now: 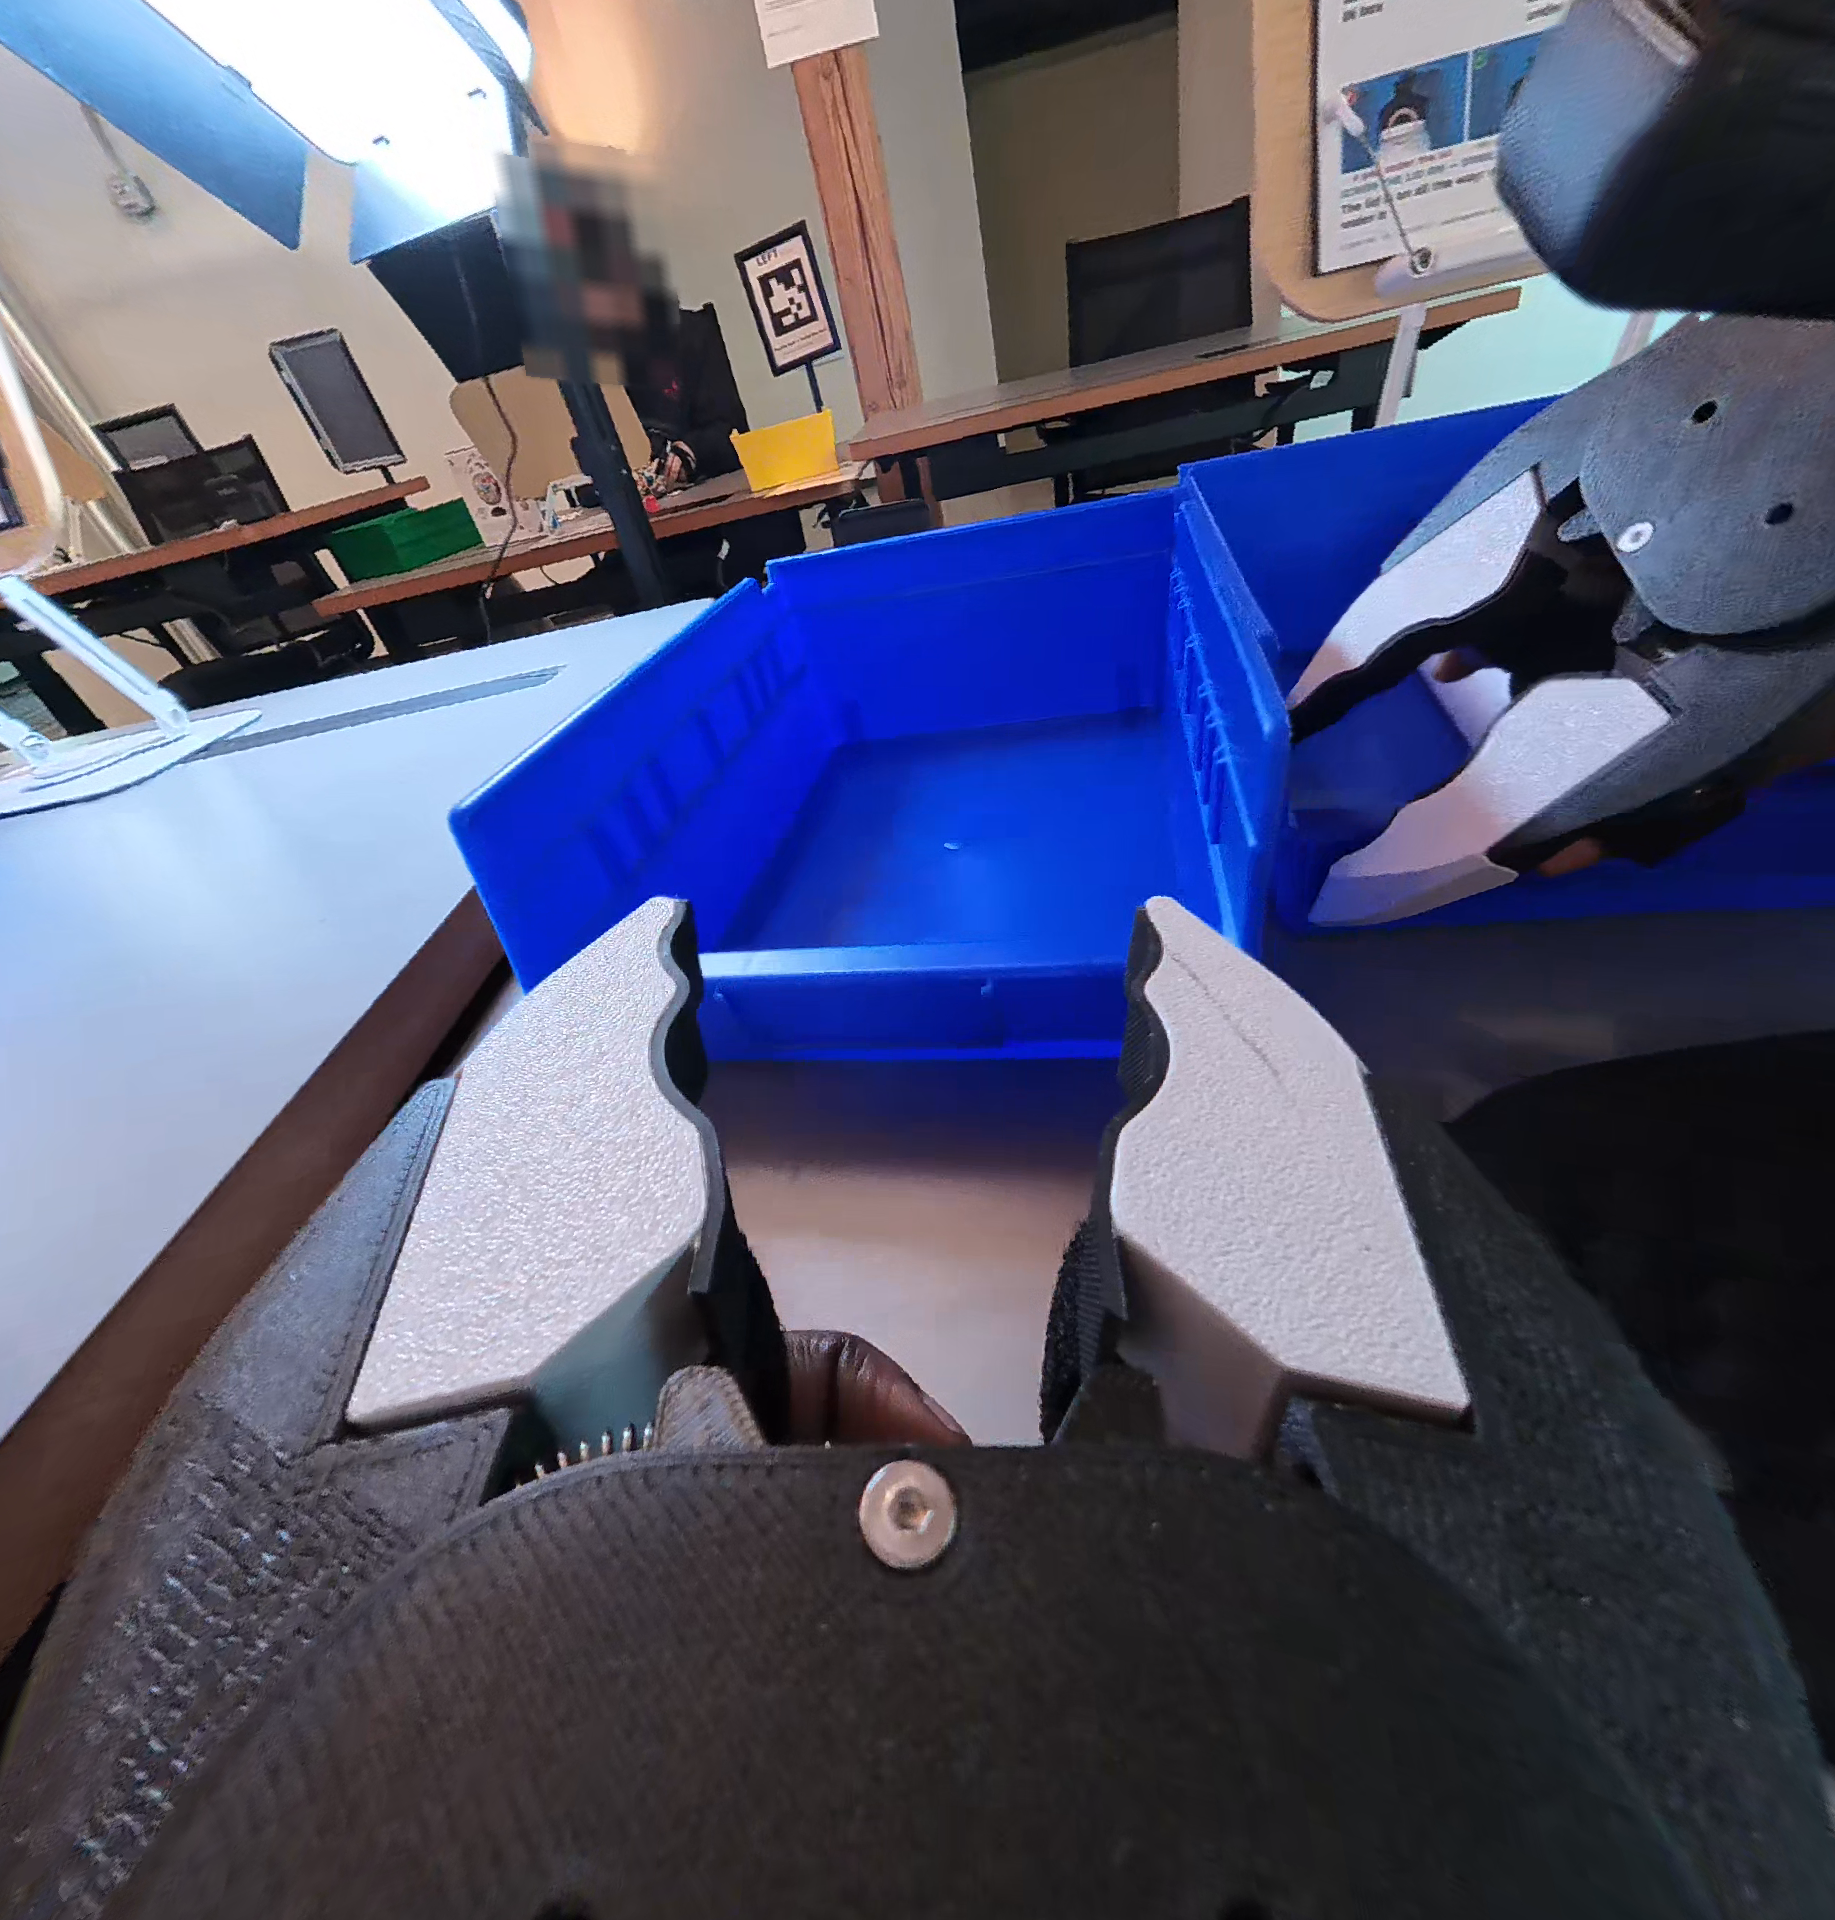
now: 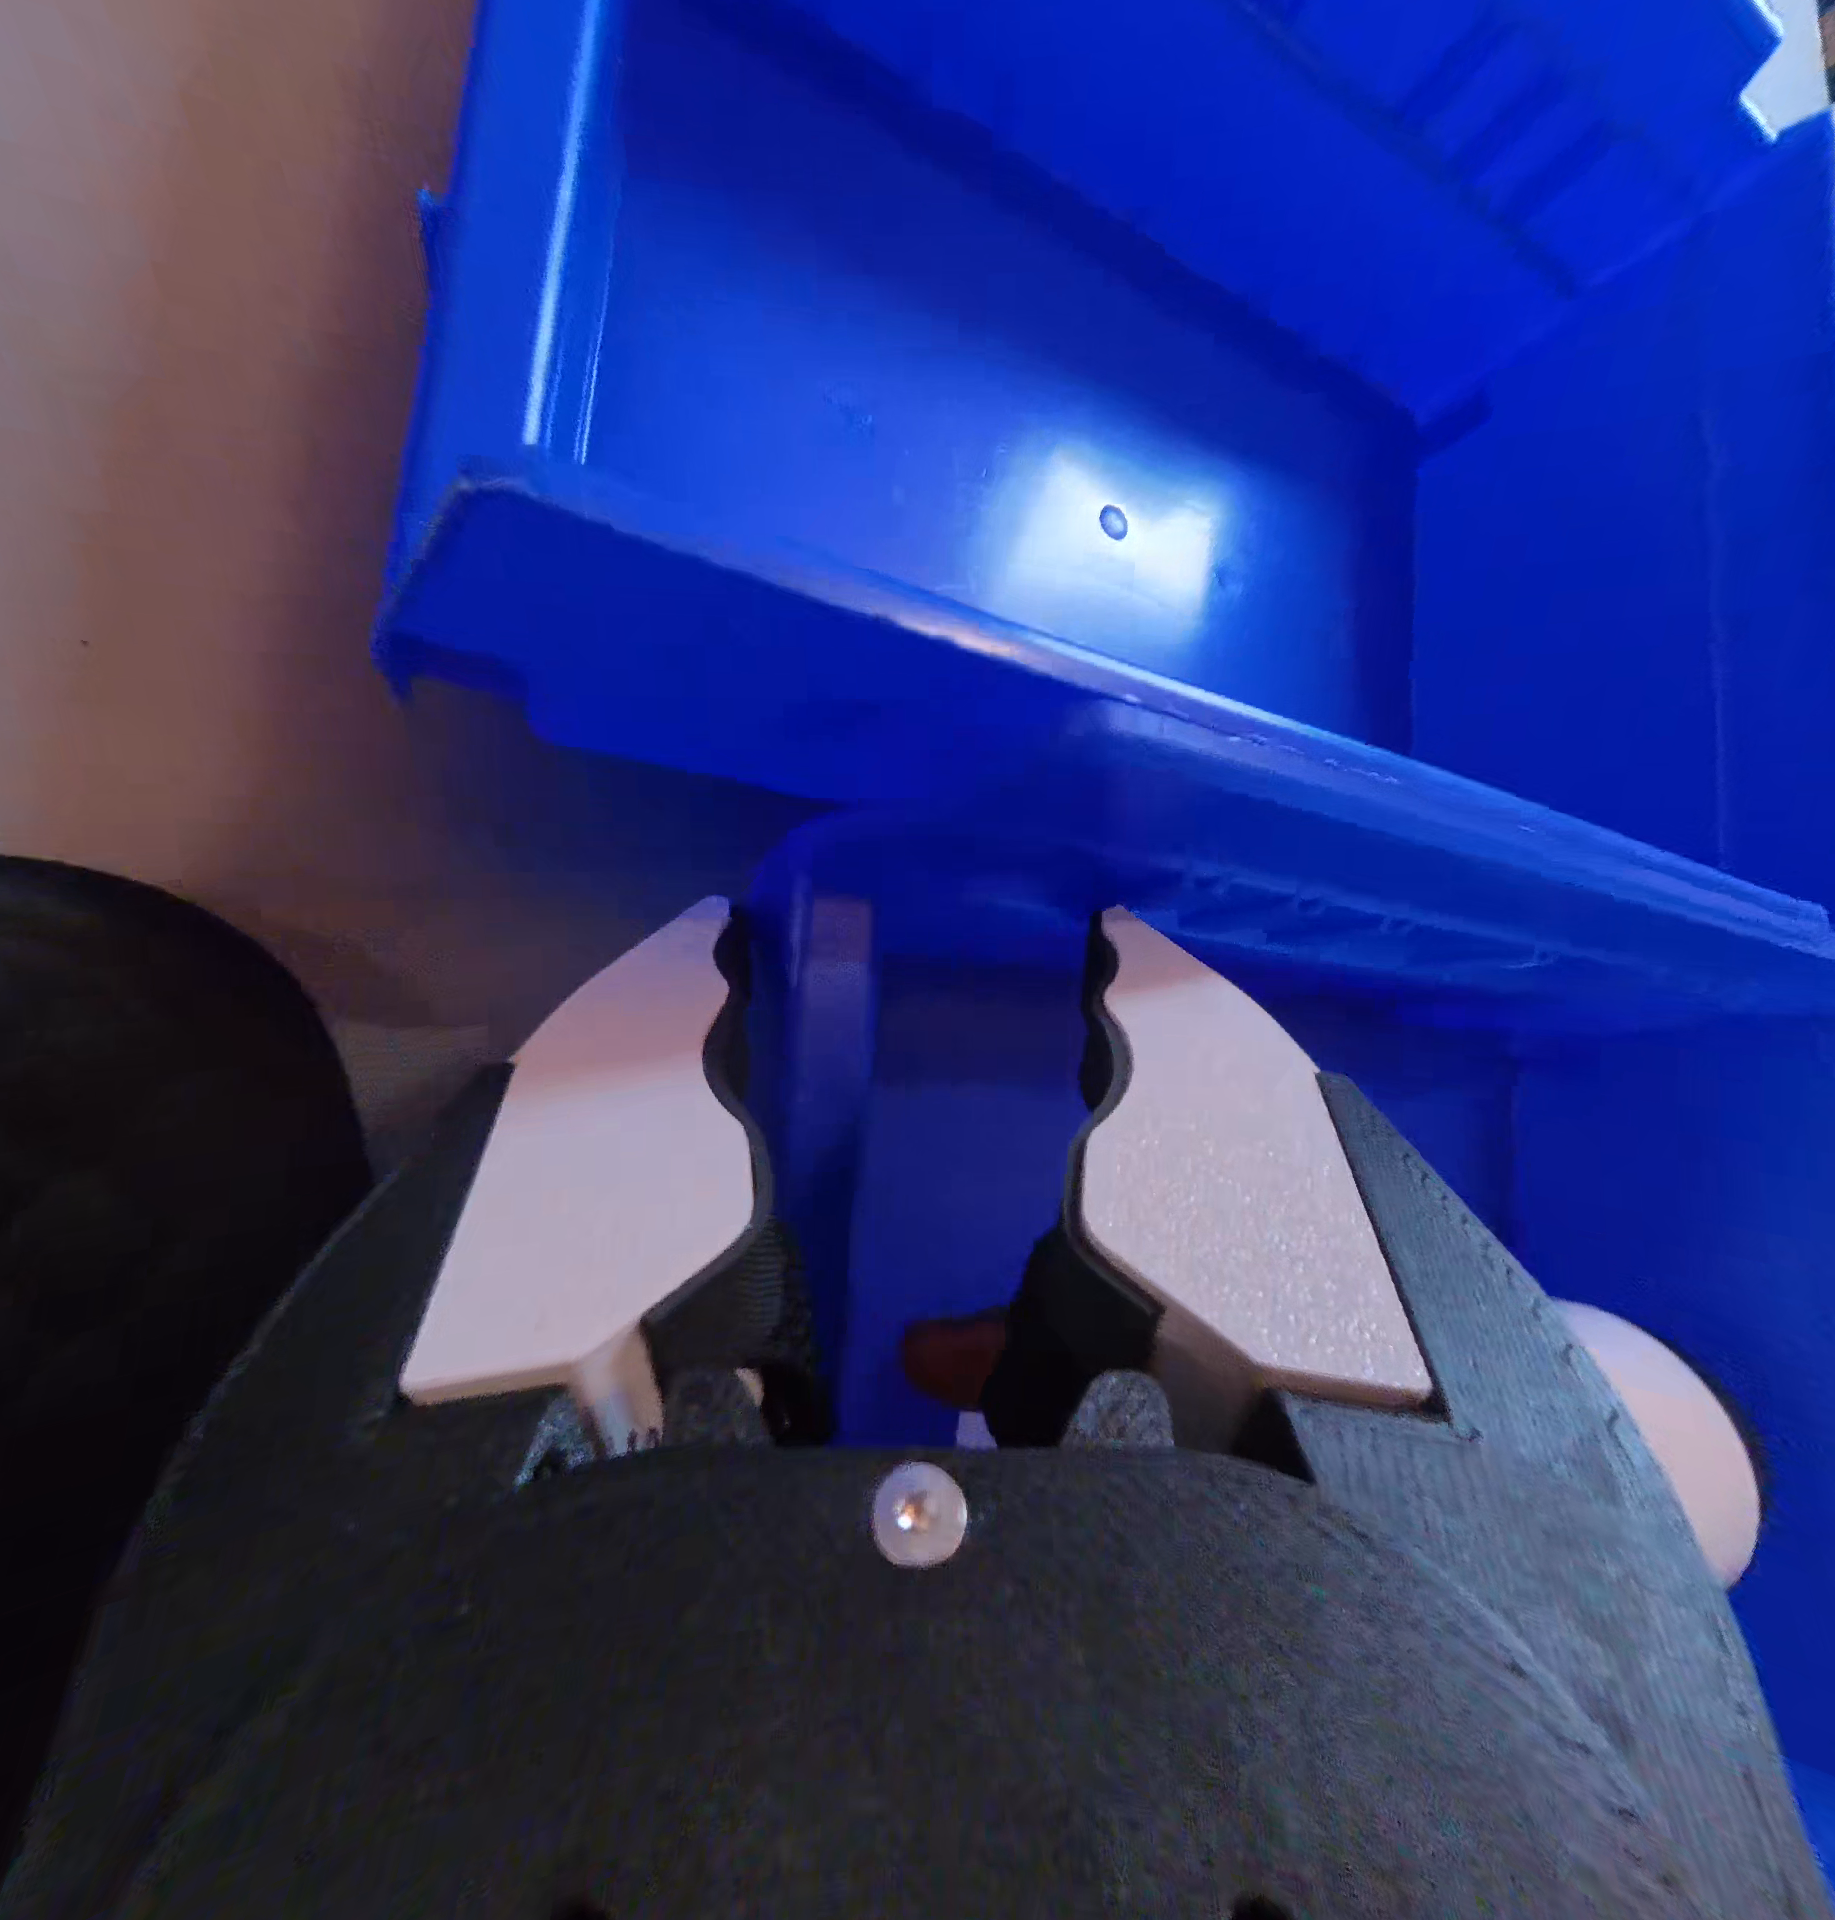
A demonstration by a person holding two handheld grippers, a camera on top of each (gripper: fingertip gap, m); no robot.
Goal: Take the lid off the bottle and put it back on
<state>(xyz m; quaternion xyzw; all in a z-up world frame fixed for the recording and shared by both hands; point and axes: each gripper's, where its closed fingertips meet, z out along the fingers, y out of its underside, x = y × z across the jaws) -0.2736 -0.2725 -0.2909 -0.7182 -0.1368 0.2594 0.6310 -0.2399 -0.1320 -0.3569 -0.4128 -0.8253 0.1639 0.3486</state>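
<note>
Left wrist view
- Left hand-held gripper (image 1: pixel 913 935): hovering low over the counter (image 1: pixel 217 883) with its fingers spread wide apart and nothing lying between them.
- Blue bin (image 1: pixel 954 623): sitting on the counter just ahead of the fingertips, its open side facing them.
- Second blue bin (image 1: pixel 1339 520): standing against the first bin's right wall.
- Right hand-held gripper (image 1: pixel 1308 816): reaching in from the right, its tips pointing into the second bin.

Right wrist view
- Right hand-held gripper: its fingers are flanking a rounded blue piece (image 2: pixel 944 1091); I cannot tell whether the pads are pressing on it.
- Bottle and lid: not clearly showing; I cannot tell whether the blue piece belongs to them or to a bin.
- Pale round thing (image 2: pixel 1713 1455): peeking out beside the right finger.
</note>
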